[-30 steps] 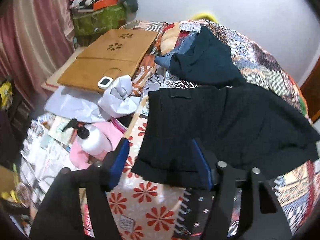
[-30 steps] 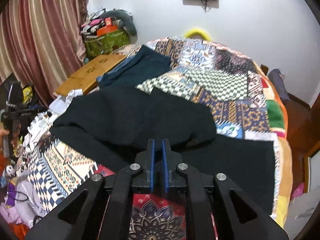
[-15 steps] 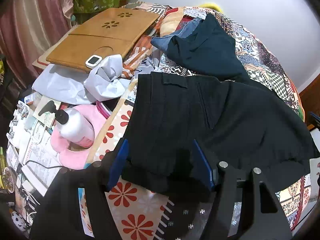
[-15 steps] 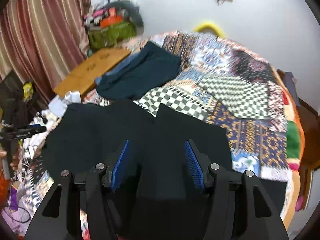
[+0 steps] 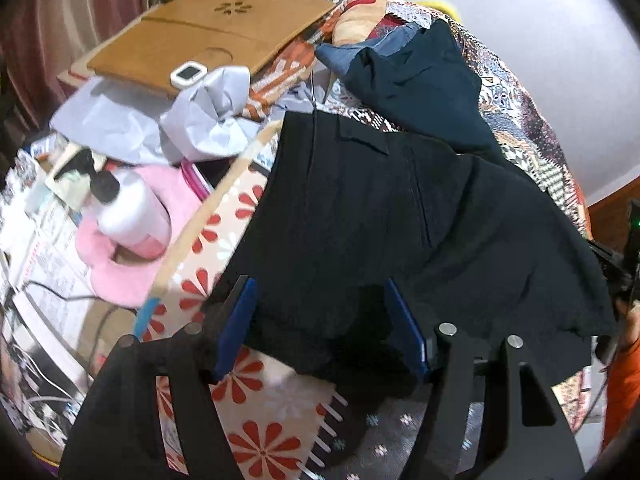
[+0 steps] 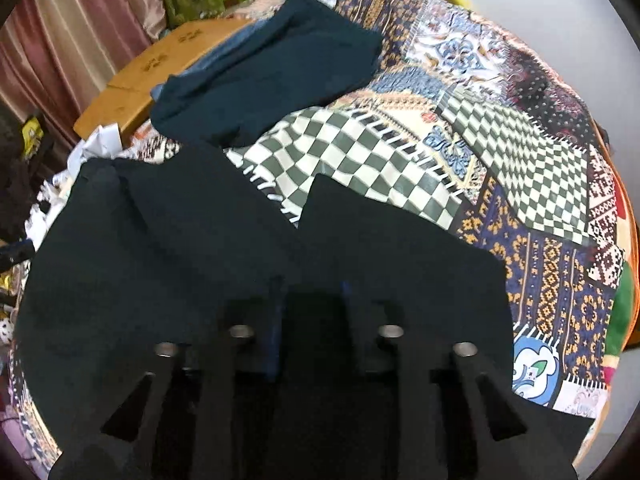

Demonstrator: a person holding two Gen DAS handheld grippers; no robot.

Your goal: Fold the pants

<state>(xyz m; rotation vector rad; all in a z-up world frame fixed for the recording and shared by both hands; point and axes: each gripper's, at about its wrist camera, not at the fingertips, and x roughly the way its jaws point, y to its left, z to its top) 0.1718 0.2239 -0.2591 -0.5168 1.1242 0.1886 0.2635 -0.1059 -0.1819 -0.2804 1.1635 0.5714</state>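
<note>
Black pants point(image 5: 400, 220) lie spread on a patchwork bed, folded over on themselves. In the left wrist view my left gripper point(image 5: 320, 320) stands open, pointing steeply down. The pants' near edge lies between its blue pads point(image 5: 236, 320), which are not pressing on it. In the right wrist view the same black pants point(image 6: 160, 260) fill the lower half. My right gripper point(image 6: 310, 304) points down into them, its jaws closing to a narrow gap with black fabric between them. The picture there is blurred.
A dark teal garment point(image 6: 272, 60) lies on blue cloth further up the quilt point(image 6: 520, 160). Left of the bed are a wooden lap desk point(image 5: 208, 36), crumpled grey paper point(image 5: 208, 112), a white pump bottle point(image 5: 128, 216) and a pink cushion point(image 5: 120, 272). An orange sleeve point(image 5: 624, 380) shows at the right.
My left gripper sank closer to the pants' edge, still open. My right gripper travelled across and down onto the pants, opened wide, then narrowed on the fabric.
</note>
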